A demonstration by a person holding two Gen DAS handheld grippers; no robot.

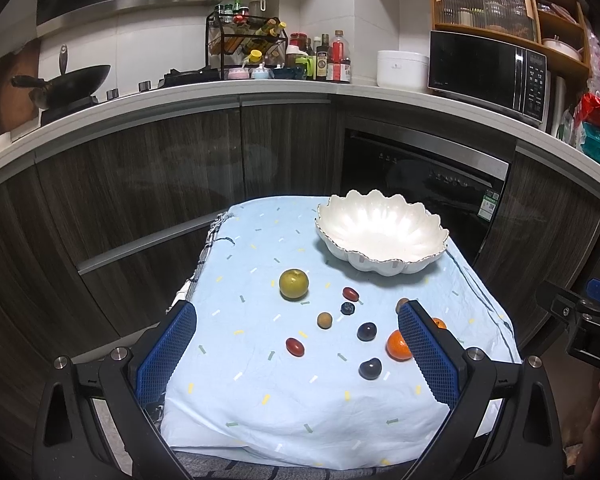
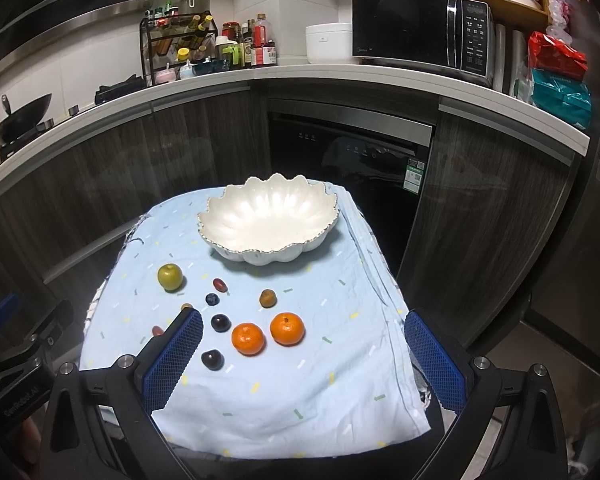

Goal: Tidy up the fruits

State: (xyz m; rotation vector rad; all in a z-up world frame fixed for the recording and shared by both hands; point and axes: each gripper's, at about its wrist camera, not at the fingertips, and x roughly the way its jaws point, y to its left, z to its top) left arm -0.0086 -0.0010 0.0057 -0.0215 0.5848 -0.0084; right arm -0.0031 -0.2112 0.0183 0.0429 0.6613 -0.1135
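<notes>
A white scalloped bowl [image 1: 380, 232] [image 2: 268, 220] stands empty at the far side of a light blue cloth [image 1: 260, 400] [image 2: 300, 400]. Loose fruit lies in front of it: a green apple [image 1: 294, 284] [image 2: 170, 277], two oranges [image 2: 248, 339] [image 2: 287, 329], dark plums [image 1: 370, 369] [image 2: 221, 323], small red fruits [image 1: 295, 347] [image 2: 220, 285], a blueberry [image 1: 347, 308] [image 2: 212, 299] and brownish fruits [image 1: 324, 320] [image 2: 267, 298]. My left gripper [image 1: 296, 336] is open and empty above the near cloth. My right gripper [image 2: 304, 340] is open and empty, with the oranges between its fingers' lines.
Dark wooden cabinets and a dishwasher [image 2: 348, 152] stand behind the table. The counter holds a microwave [image 1: 488, 72], a bottle rack [image 1: 244, 40], a rice cooker [image 1: 400, 68] and a wok [image 1: 68, 80]. The other gripper's body shows at the right edge of the left wrist view [image 1: 592, 328].
</notes>
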